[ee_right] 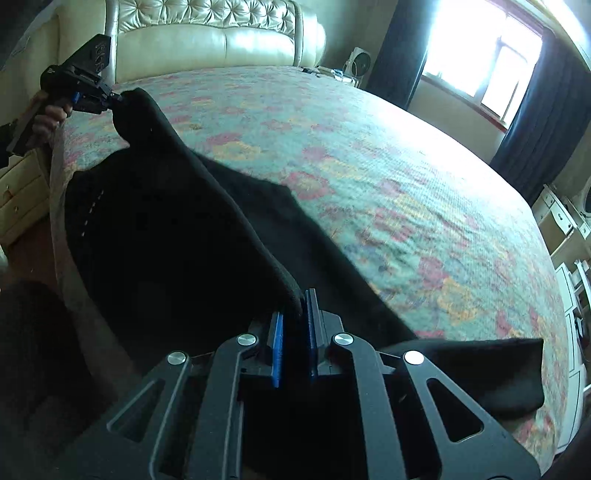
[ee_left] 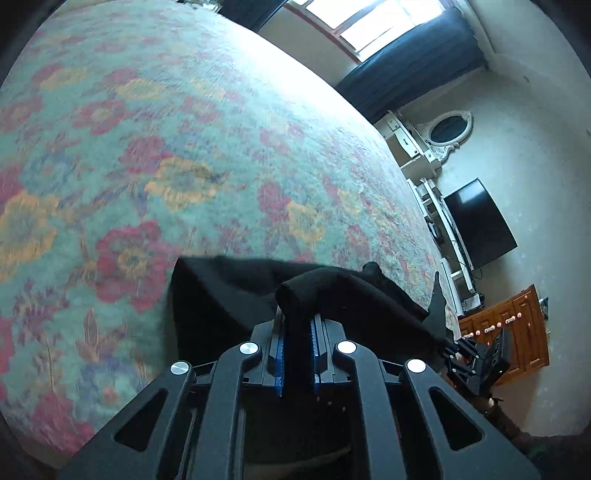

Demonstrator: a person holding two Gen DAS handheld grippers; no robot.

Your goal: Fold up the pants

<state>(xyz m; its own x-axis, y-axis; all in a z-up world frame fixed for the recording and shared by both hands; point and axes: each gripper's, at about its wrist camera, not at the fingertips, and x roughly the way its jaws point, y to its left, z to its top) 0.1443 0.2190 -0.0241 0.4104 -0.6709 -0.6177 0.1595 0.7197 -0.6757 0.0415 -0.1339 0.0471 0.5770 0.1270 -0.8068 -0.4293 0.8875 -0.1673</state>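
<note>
Left tool is clamped tight on a rolled edge of the black pants, pads nearly together. Right tool pinches another edge of the pants just as narrowly. Between the 2, the cloth hangs lifted over the bed near its side edge. Beyond the pants, floral cover lies wide open toward the headboard.

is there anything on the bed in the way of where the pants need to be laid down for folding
Nothing visible. Both hand-held grippers, left and right, are shut on the black pants, and the floral bedspread beyond the fabric shows no objects lying on it in either view.
</note>
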